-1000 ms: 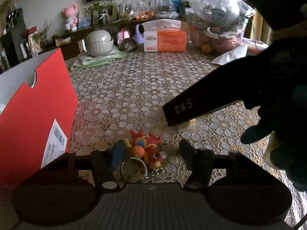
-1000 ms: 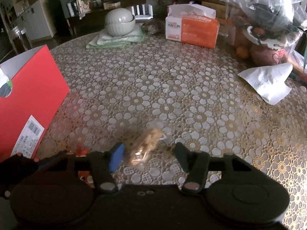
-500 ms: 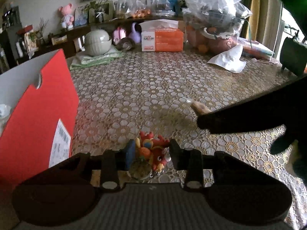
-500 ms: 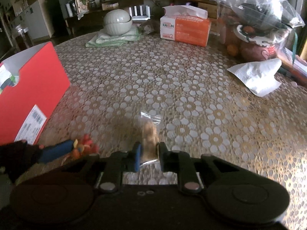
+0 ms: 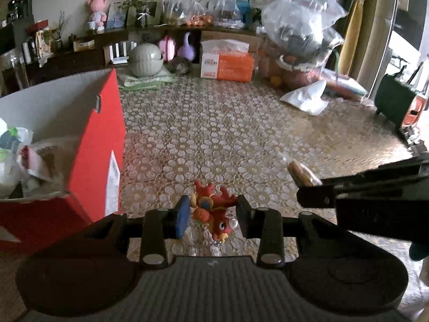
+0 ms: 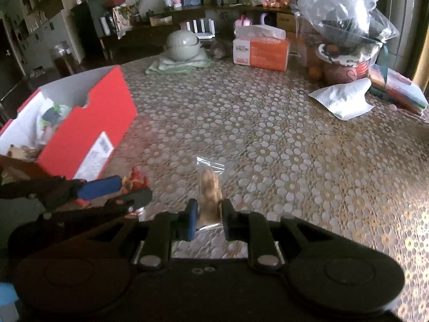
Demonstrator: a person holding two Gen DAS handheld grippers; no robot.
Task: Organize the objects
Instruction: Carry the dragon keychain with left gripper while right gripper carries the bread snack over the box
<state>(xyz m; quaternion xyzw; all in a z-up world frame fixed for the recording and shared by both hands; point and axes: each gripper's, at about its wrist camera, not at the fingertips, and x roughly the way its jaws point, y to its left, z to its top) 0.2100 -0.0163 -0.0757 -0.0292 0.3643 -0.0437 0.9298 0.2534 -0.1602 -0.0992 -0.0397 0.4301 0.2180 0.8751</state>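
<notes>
My left gripper (image 5: 213, 212) is shut on a red and orange toy keychain (image 5: 213, 210), held a little above the patterned tablecloth; in the right wrist view the same gripper (image 6: 126, 190) shows at the lower left with the toy (image 6: 135, 181) between its fingers. My right gripper (image 6: 209, 214) is shut on a small clear bag of tan snack (image 6: 209, 190), lifted off the cloth; the left wrist view shows that bag (image 5: 301, 173) sticking out of the right gripper's tip at the right. A red open box (image 5: 102, 145) (image 6: 88, 126) holding several items stands to the left.
At the table's far side stand an orange tissue box (image 5: 228, 63), a grey lidded pot on green cloths (image 5: 146, 60), large clear plastic bags (image 5: 300, 32) and a white paper sheet (image 5: 307, 96). A shelf with ornaments runs behind. A dark chair (image 5: 394, 104) is at the right.
Both grippers closed, the left on the toy keychain and the right on the snack bag, then lifted them off the cloth. The red box's inside has come into view.
</notes>
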